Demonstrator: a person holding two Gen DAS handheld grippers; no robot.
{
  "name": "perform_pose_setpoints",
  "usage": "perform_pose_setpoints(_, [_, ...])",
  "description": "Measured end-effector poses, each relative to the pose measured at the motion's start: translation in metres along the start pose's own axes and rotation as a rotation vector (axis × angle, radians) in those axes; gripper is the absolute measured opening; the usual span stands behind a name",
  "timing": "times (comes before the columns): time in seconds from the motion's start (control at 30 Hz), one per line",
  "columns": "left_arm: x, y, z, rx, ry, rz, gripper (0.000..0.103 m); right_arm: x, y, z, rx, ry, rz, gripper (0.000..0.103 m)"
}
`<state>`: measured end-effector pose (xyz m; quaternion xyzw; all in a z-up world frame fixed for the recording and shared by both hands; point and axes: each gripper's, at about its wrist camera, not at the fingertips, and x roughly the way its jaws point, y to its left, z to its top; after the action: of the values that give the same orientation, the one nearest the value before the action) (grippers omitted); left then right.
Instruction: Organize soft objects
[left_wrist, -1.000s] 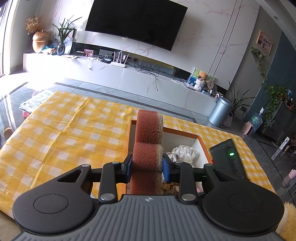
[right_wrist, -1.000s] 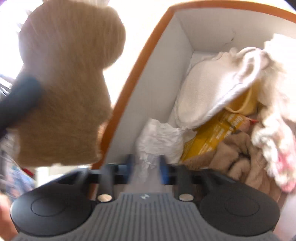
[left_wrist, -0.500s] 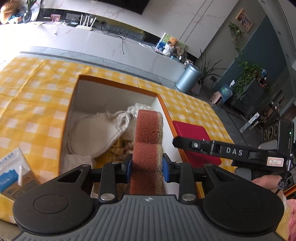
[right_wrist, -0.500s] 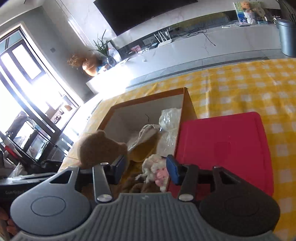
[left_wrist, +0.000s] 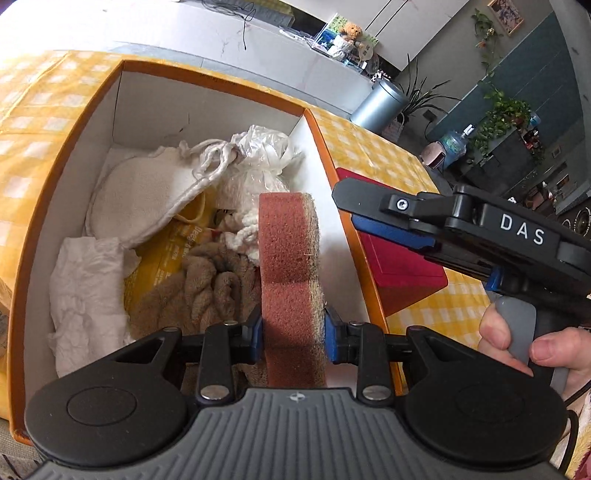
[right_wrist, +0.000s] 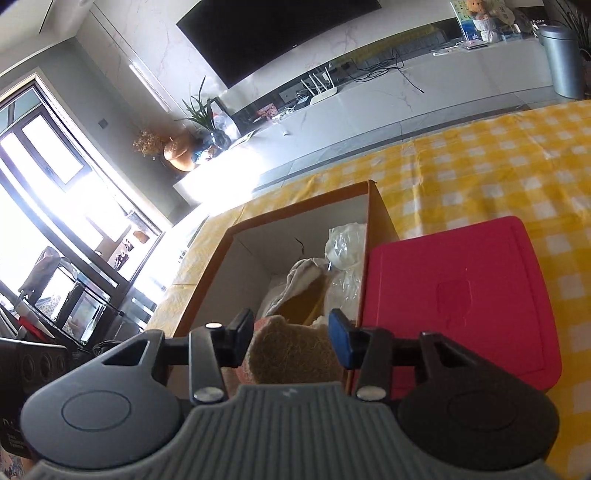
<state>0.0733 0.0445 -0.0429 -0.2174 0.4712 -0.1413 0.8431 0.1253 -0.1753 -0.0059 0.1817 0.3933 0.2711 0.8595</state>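
My left gripper (left_wrist: 293, 328) is shut on a red-brown sponge (left_wrist: 284, 251) with a tan scouring side. It holds the sponge upright over the open orange box (left_wrist: 207, 77), near the right wall. Inside lie a white drawstring pouch (left_wrist: 147, 192), a clear plastic bag (left_wrist: 258, 158), a brown towel (left_wrist: 207, 280) and a crumpled white cloth (left_wrist: 85, 280). My right gripper (right_wrist: 291, 328), also seen as the right gripper (left_wrist: 354, 206) beside the sponge, hovers over the box's right edge. Its jaws are closing slightly. The sponge (right_wrist: 291, 354) shows in the gap, untouched by the pads.
A red lid (right_wrist: 461, 295) lies flat against the box's right side on the yellow checked tablecloth (right_wrist: 480, 177). A hand (left_wrist: 509, 332) grips the right gripper's handle. A white TV cabinet (right_wrist: 406, 96) and a grey bin (left_wrist: 376, 107) stand beyond the table.
The left gripper has tipped down and sunk over the box with the sponge. The right gripper has pulled up out of the box and now looks across it.
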Motion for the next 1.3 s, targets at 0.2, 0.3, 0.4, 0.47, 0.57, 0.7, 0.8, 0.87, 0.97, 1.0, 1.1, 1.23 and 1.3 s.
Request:
perform_pose_setpoints(0.2, [-0.035,0.012,0.024,-0.030,-0.111,-0.001,0.035,-0.004,-0.002,0.002,-0.003,-0.030,-0.017,0.046])
perform_pose_setpoints(0.3, [-0.042,0.027,0.054,-0.072,-0.170,0.060,0.035,-0.007,-0.005,0.006,0.008,-0.049,-0.018,0.046])
perform_pose_setpoints(0.4, [-0.028,0.047,0.082,-0.130,-0.159,0.108,0.035,-0.002,-0.007,0.006,0.008,-0.040,-0.018,0.046])
perform_pose_setpoints(0.47, [-0.013,0.056,0.094,-0.122,-0.131,0.111,0.035,0.002,-0.006,0.005,-0.004,-0.031,-0.025,0.046])
perform_pose_setpoints(0.57, [0.010,0.070,0.104,-0.142,-0.078,0.123,0.036,0.014,-0.001,0.006,-0.041,-0.016,-0.012,0.046])
perform_pose_setpoints(0.7, [0.014,0.067,0.098,-0.092,-0.089,0.168,0.035,0.032,0.004,0.006,-0.072,0.013,-0.034,0.046])
perform_pose_setpoints(0.8, [0.011,0.050,0.090,0.012,-0.125,0.273,0.036,0.041,0.005,0.002,-0.082,0.040,-0.032,0.046])
perform_pose_setpoints(0.87, [0.008,0.041,0.085,0.058,-0.145,0.331,0.040,0.042,0.009,-0.002,-0.108,0.044,-0.046,0.046])
perform_pose_setpoints(0.97, [0.000,0.025,0.079,0.154,-0.228,0.485,0.048,0.042,0.012,-0.003,-0.122,0.049,-0.052,0.046])
perform_pose_setpoints(1.0, [-0.004,0.022,0.077,0.174,-0.255,0.504,0.052,0.042,0.012,-0.003,-0.120,0.049,-0.049,0.046])
perform_pose_setpoints(1.1, [-0.022,0.022,0.073,0.144,-0.301,0.446,0.063,0.041,0.012,-0.005,-0.134,0.050,-0.052,0.046])
perform_pose_setpoints(1.23, [-0.046,0.023,0.071,0.080,-0.365,0.416,0.064,0.039,0.013,-0.006,-0.137,0.048,-0.062,0.046])
perform_pose_setpoints(1.3, [-0.054,0.016,0.072,0.109,-0.390,0.429,0.064,0.038,0.011,-0.005,-0.134,0.045,-0.066,0.046])
